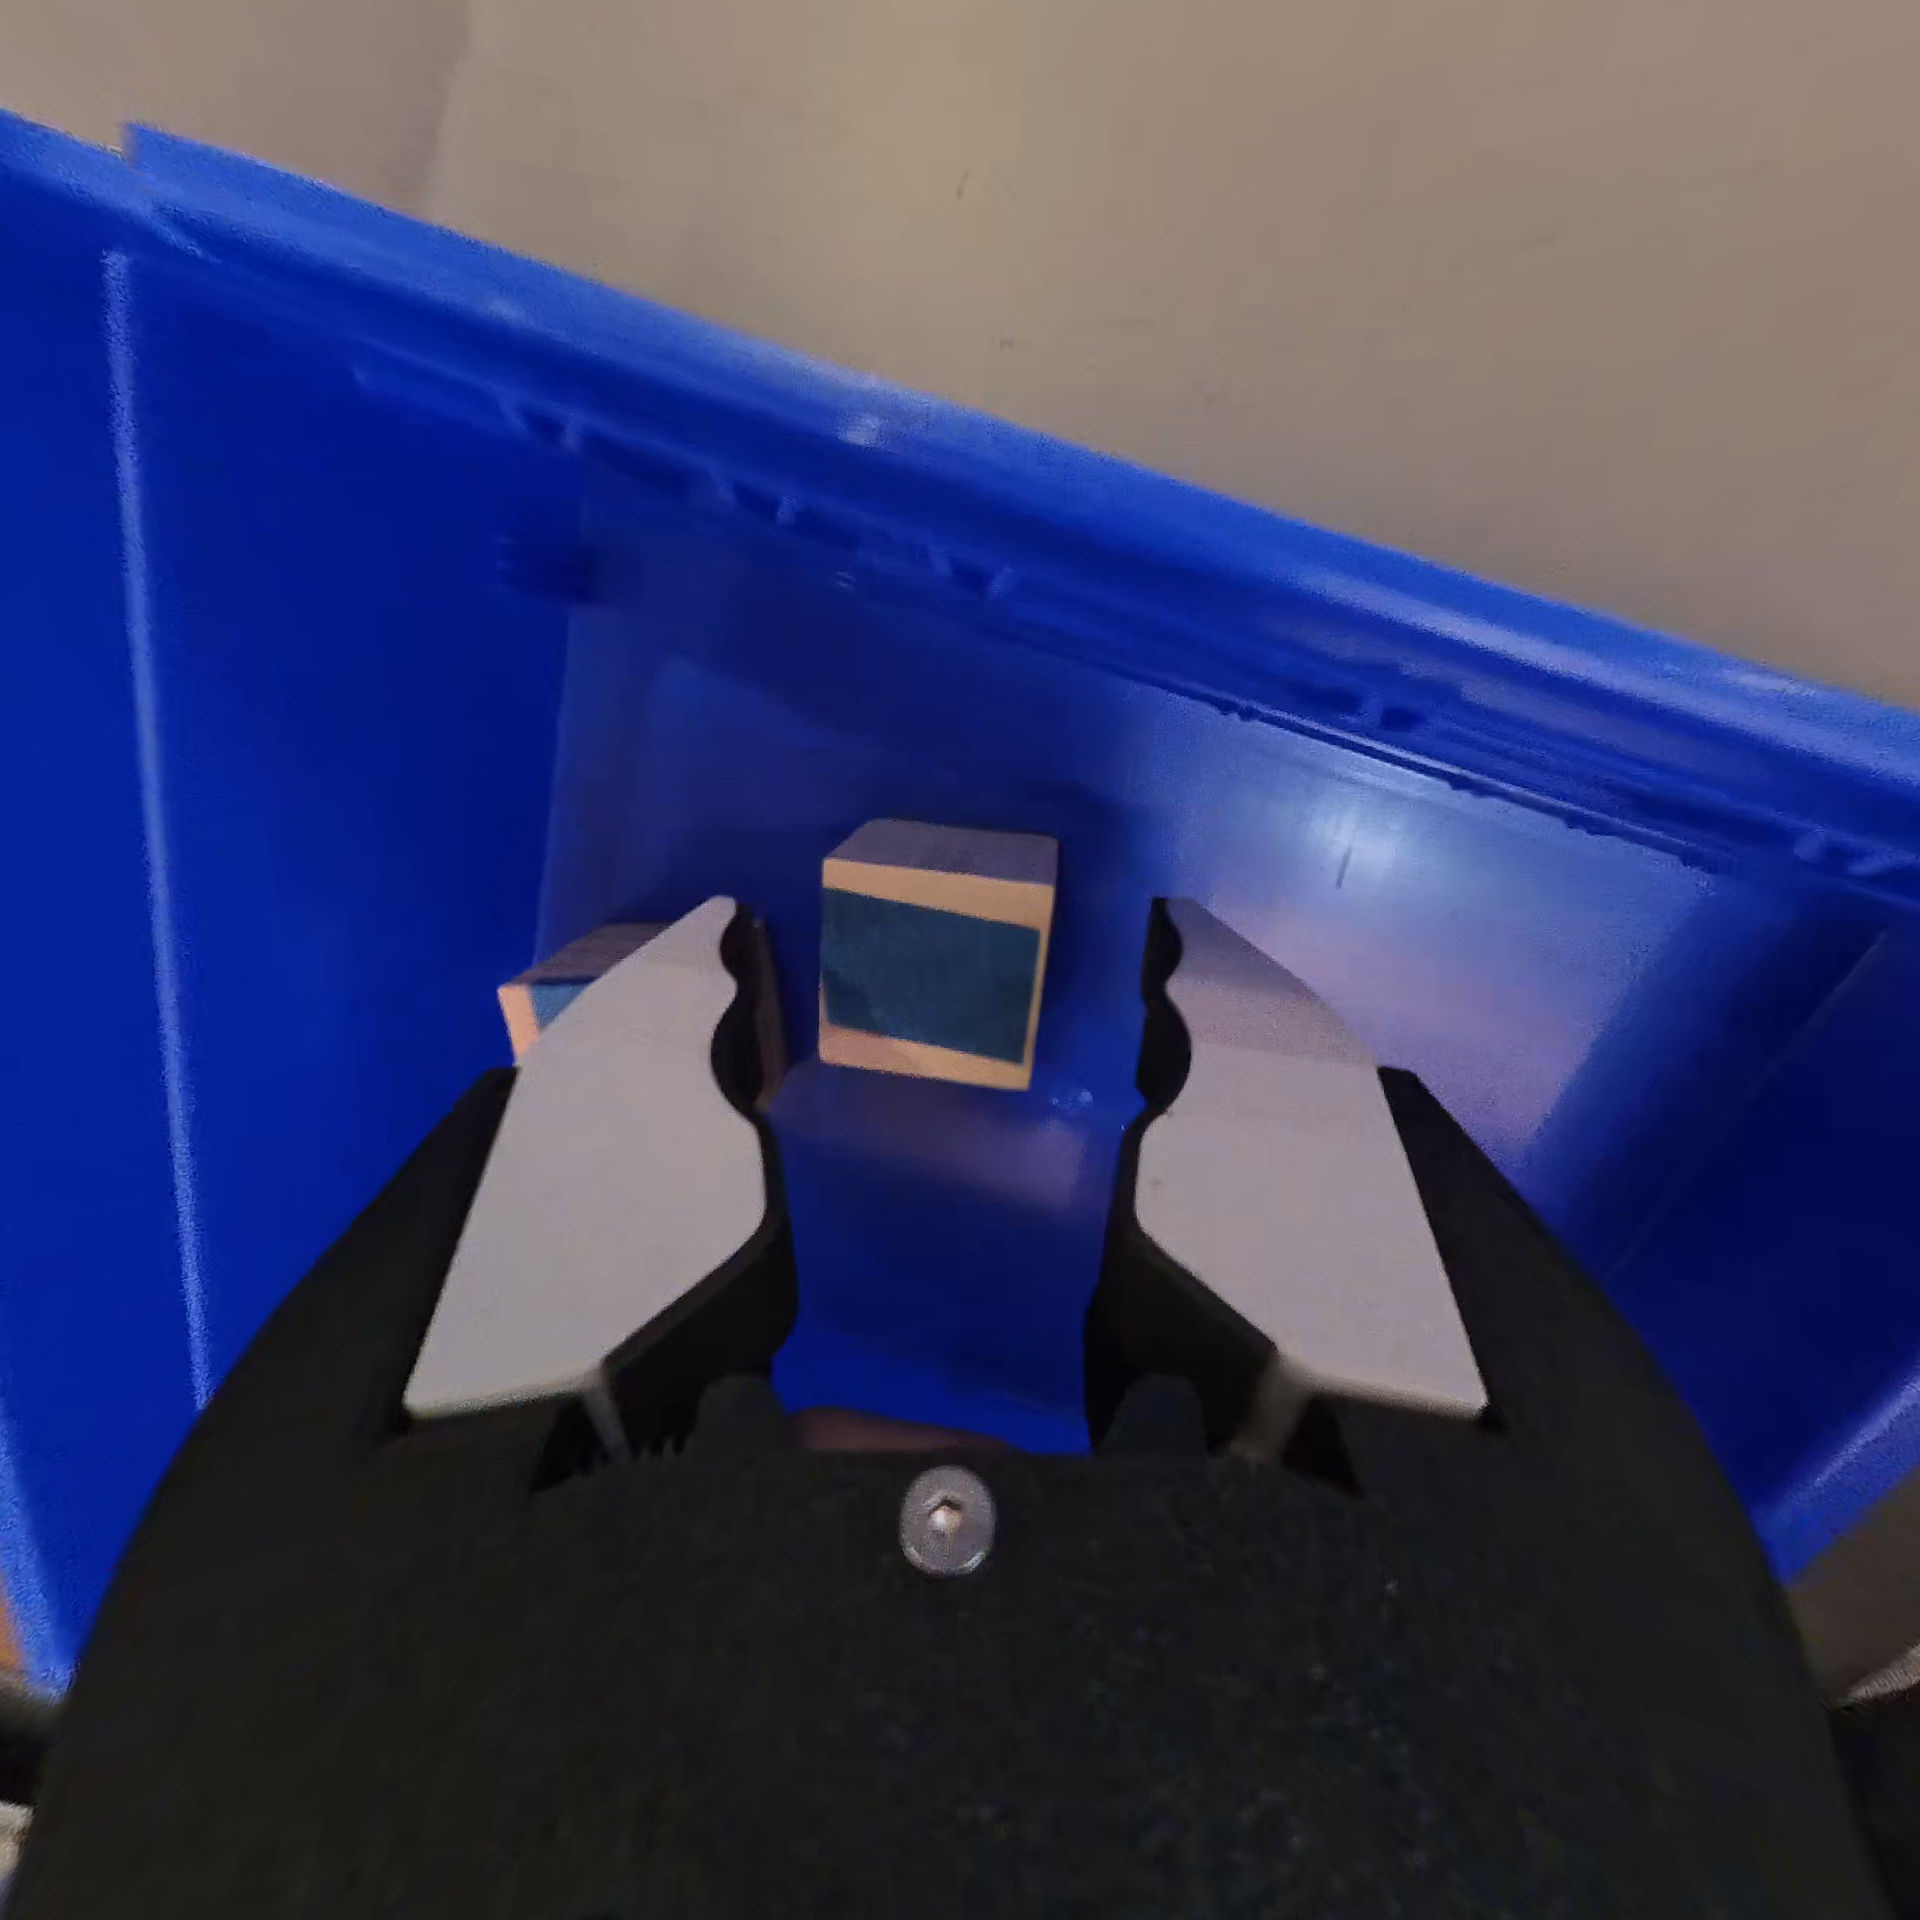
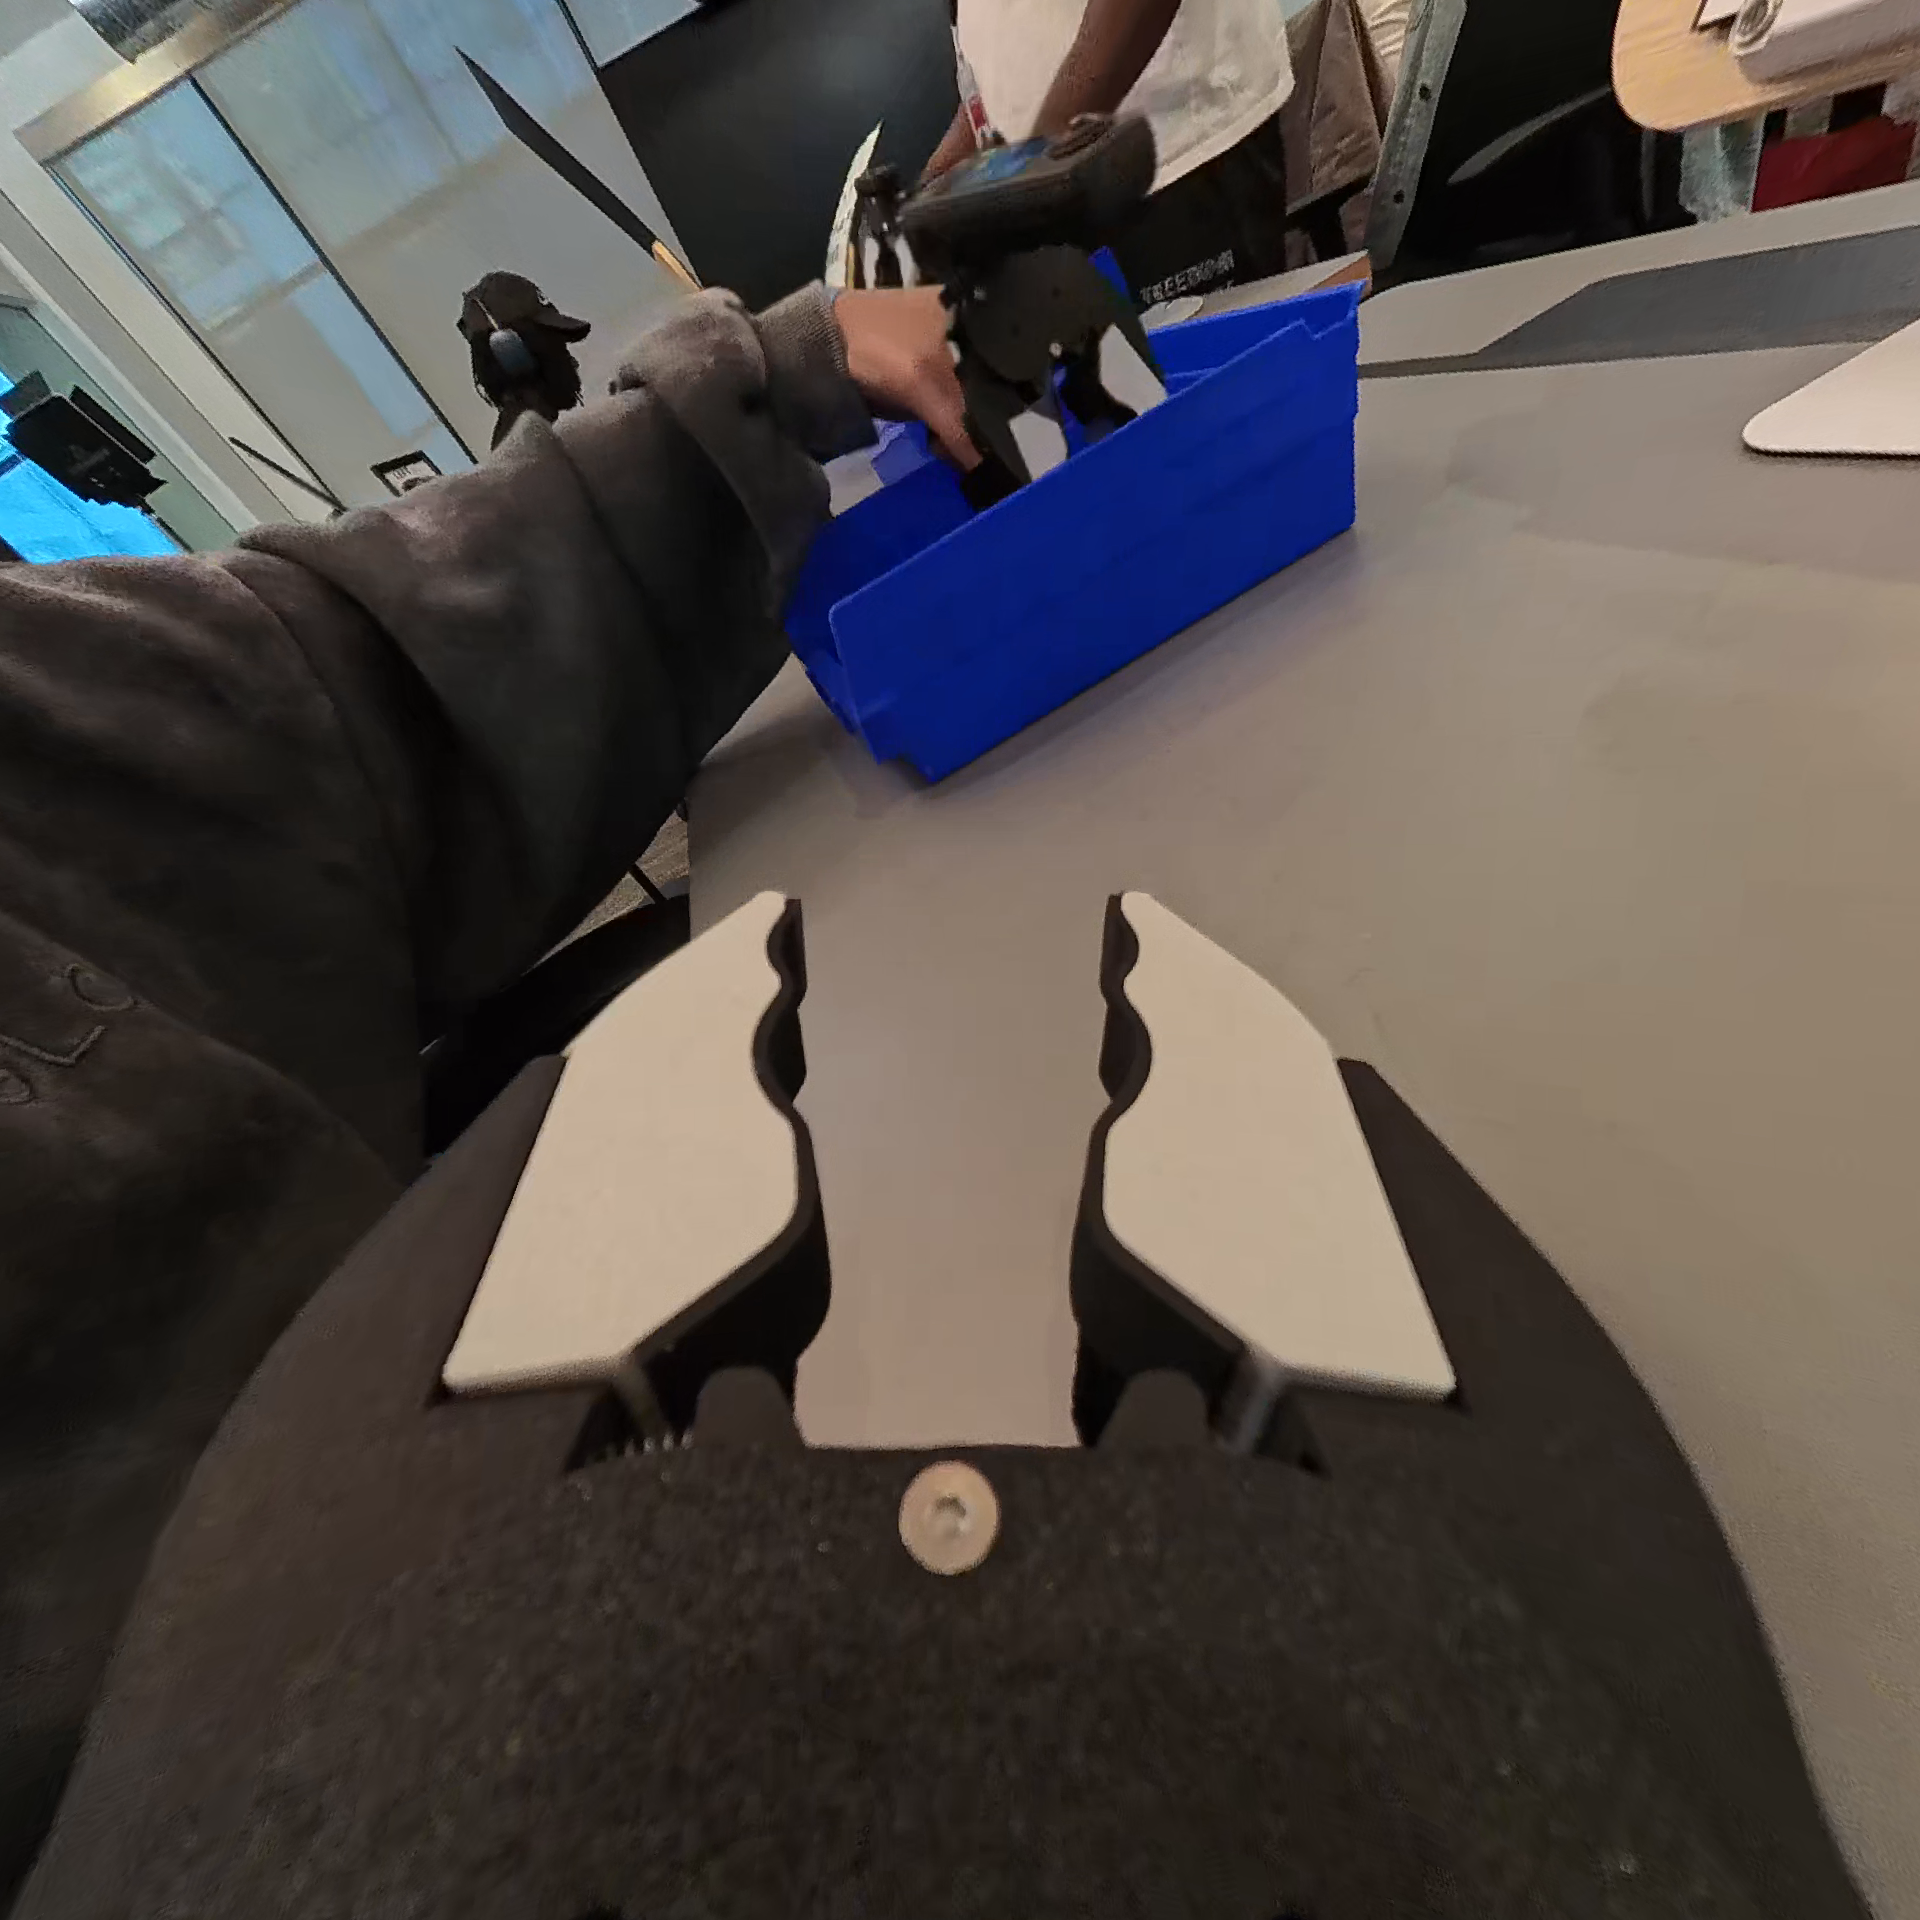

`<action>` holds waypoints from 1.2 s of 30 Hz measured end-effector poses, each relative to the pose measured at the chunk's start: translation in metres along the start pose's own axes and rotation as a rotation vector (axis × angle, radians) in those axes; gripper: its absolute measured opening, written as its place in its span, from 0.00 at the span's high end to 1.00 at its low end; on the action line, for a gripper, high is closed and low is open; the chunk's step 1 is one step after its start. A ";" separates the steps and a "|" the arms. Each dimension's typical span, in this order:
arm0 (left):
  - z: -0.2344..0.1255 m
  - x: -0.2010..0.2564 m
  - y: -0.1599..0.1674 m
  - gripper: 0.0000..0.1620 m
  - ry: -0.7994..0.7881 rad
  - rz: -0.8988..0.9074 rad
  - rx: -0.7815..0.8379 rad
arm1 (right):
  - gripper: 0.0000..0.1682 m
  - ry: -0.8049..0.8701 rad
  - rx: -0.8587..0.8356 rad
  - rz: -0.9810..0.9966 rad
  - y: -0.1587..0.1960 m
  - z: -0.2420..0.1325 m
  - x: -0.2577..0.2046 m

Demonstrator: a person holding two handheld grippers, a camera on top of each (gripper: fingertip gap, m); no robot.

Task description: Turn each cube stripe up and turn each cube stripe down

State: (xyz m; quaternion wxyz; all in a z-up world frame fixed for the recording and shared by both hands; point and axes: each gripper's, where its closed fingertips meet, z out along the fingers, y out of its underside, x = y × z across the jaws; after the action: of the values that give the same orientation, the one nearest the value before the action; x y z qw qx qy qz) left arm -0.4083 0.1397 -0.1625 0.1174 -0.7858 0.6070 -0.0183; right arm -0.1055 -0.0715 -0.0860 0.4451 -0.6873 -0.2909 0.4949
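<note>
While your left gripper (image 1: 951, 914) reaches down into the blue bin (image 1: 343, 831), its jaws stand wide apart and hold nothing. In the left wrist view, a wooden cube (image 1: 930, 951) sits on the bin floor just beyond the fingertips, in line with the gap between them; it lies against the far wall, and the face turned toward you carries a dark blue stripe. A second cube (image 1: 556, 987) lies to the left of it, mostly hidden behind your left finger, so you see only a corner with a bit of blue on it. Neither cube touches the jaws.

In the right wrist view, your right gripper (image 2: 951, 914) hovers low over the grey tabletop (image 2: 1455, 831), its jaws also spread wide with nothing but bare surface between them. The blue bin (image 2: 1091, 582) stands well ahead and slightly left on the tabletop. Your left hand (image 2: 904, 353), in a dark grey sleeve (image 2: 468, 623), holds the other gripper dipped into the bin from above. The cubes are out of sight behind the bin wall here. A person in a white shirt (image 2: 1132, 73) stands beyond the tabletop.
</note>
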 end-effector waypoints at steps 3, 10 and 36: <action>0.014 0.000 0.002 0.72 0.032 0.023 -0.034 | 0.68 -0.004 -0.015 0.006 0.003 0.001 0.001; -0.015 0.007 0.007 0.72 0.043 0.006 -0.011 | 0.68 -0.008 -0.025 0.022 0.004 0.000 0.005; -0.135 0.233 -0.254 0.73 0.602 -0.401 1.244 | 0.58 -0.245 0.220 0.120 -0.054 0.046 -0.029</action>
State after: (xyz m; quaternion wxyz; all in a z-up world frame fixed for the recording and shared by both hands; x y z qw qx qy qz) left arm -0.1290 -0.0455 -0.0057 0.3654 -0.6307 0.3340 -0.5976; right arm -0.1562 -0.0574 -0.0306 0.4485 -0.5851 -0.2452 0.6296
